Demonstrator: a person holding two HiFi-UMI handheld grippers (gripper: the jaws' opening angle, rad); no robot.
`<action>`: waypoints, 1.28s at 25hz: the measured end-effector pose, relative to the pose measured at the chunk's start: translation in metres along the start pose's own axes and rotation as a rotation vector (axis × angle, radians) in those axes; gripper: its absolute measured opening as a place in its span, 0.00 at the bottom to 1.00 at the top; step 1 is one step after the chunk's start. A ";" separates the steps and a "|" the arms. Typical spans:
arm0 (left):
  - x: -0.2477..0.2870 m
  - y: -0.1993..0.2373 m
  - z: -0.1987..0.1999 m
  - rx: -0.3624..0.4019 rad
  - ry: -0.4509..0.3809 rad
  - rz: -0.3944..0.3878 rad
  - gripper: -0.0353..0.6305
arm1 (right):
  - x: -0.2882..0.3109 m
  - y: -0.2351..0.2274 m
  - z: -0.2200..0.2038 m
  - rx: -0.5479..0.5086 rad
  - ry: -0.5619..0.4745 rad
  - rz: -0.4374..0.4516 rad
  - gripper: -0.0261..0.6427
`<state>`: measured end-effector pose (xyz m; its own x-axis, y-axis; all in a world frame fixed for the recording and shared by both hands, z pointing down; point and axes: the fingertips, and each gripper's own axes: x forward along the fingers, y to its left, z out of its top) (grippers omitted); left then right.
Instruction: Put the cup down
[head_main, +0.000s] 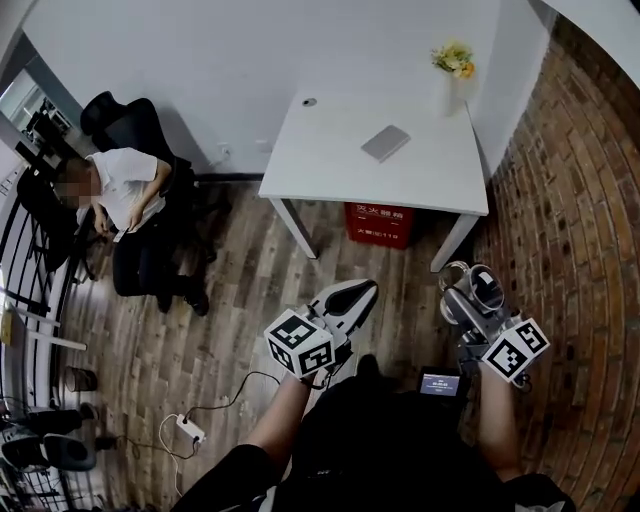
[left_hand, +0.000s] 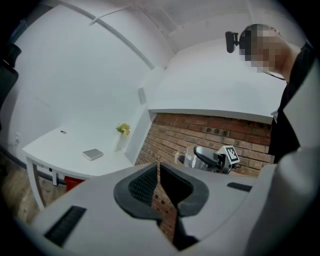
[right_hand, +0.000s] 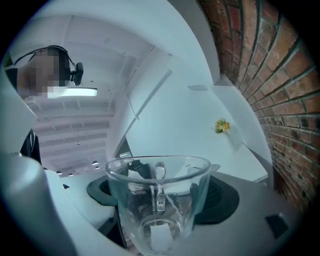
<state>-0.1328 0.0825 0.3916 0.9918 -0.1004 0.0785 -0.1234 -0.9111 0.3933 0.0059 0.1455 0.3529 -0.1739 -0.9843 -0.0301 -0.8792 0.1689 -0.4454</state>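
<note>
**Glass cup gripped in the air, short of the white counter**

Head view: the counter (head_main: 350, 165) stands against the wall, with a grey pad (head_main: 386, 143) and a vase of flowers (head_main: 455, 60) on top and a red box (head_main: 380, 222) beneath. Both tools hang over the wooden floor in front of it. The right hand-held gripper (head_main: 478, 290) carries the cup (head_main: 458, 278) near the counter's right front leg, and the left hand-held gripper (head_main: 350, 297) is before its front edge.

Left gripper view: jaws pressed together, nothing between them.

Right gripper view: jaws pinch the cup (right_hand: 157, 200), its handle towards the camera.
</note>
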 end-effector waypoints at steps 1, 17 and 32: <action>0.005 0.006 0.004 -0.001 0.004 -0.007 0.07 | 0.009 -0.004 0.002 0.002 0.005 -0.004 0.67; 0.108 0.130 0.026 -0.048 0.034 0.009 0.07 | 0.141 -0.118 0.013 0.027 0.055 0.033 0.67; 0.267 0.252 0.101 -0.057 0.049 0.042 0.07 | 0.288 -0.256 0.076 0.056 0.118 0.125 0.67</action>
<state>0.1045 -0.2144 0.4197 0.9832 -0.1169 0.1401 -0.1676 -0.8820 0.4403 0.2146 -0.1854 0.3898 -0.3342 -0.9424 0.0156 -0.8218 0.2833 -0.4944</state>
